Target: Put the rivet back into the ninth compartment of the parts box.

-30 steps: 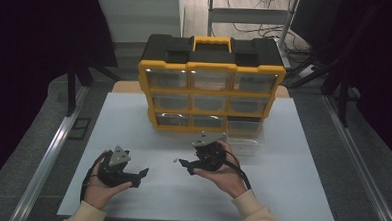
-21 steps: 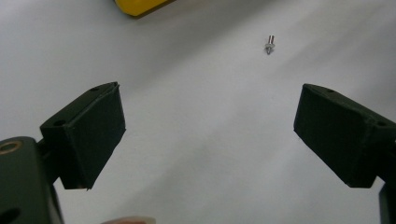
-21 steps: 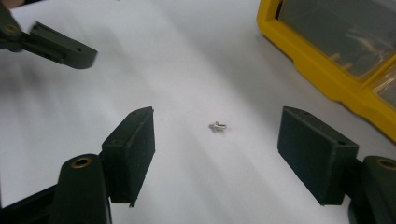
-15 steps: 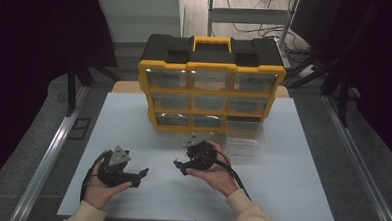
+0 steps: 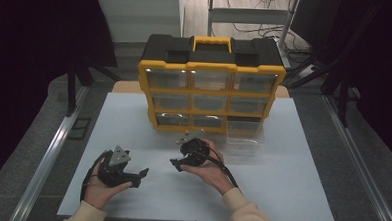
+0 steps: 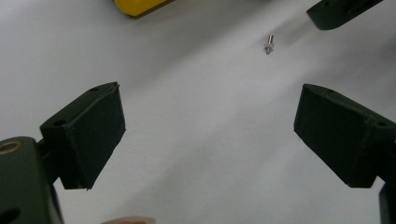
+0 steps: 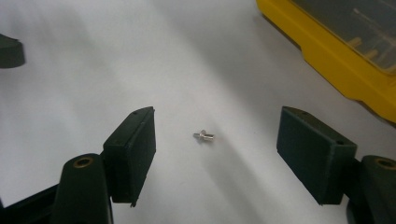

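A tiny silver metal pin point(image 7: 204, 136) lies on the white table, in the gap between the jaws of my right gripper point(image 7: 217, 128). Those jaws stand open on either side of it and do not touch it. In the high view the right gripper point(image 5: 177, 165) is held low over the table in front of the organizer, pointing left. My left gripper point(image 5: 140, 176) rests at the front left, open with nothing in it, pointing right. In the left gripper view point(image 6: 210, 112) the pin point(image 6: 270, 44) lies farther off, near one jaw of the other gripper.
A yellow and black drawer organizer point(image 5: 211, 86) stands at the back middle of the white table point(image 5: 290, 194). A clear plastic drawer point(image 5: 245, 140) lies on the table in front of its lower right. The organizer's yellow edge point(image 7: 345, 65) is close on the right gripper's right.
My right gripper has moved left and down toward the table, away from the organizer's front. The left gripper has stayed put.
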